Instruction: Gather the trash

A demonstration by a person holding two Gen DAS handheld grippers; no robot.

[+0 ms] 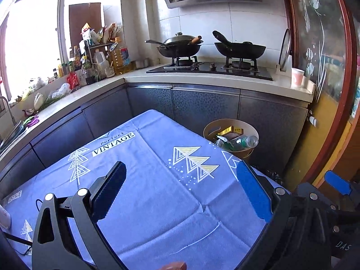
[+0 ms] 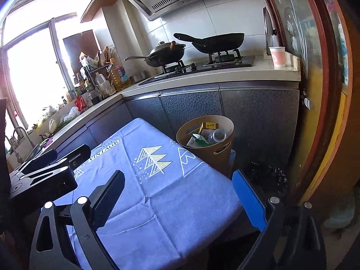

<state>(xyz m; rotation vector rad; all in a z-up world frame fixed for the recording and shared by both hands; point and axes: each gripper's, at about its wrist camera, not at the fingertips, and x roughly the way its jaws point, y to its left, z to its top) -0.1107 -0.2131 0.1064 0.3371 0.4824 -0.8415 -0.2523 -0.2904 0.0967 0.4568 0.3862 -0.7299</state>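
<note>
A tan round trash bin (image 1: pixel 231 124) (image 2: pixel 225 121) stands on the floor past the table's far right corner. It holds a clear plastic bottle (image 1: pixel 248 141) (image 2: pixel 217 135), a yellow box (image 1: pixel 227 131) (image 2: pixel 210 125) and a green-white carton (image 1: pixel 223 143) (image 2: pixel 195 141). My left gripper (image 1: pixel 182 177) is open and empty above the blue tablecloth (image 1: pixel 157 157). My right gripper (image 2: pixel 180 180) is open and empty above the cloth's right part (image 2: pixel 157 193). The right gripper also shows at the left wrist view's right edge (image 1: pixel 337 182), and the left gripper at the right wrist view's left edge (image 2: pixel 51 162).
An L-shaped counter (image 1: pixel 202 78) carries a gas hob with two black woks (image 1: pixel 180 47) (image 1: pixel 240 49), a pink-white paper cup (image 1: pixel 297 76) (image 2: pixel 277 56), bottles (image 1: pixel 119 56) and bags (image 1: pixel 60 90). A sink tap (image 2: pixel 20 135) is far left. A dark door (image 1: pixel 326 45) is at right.
</note>
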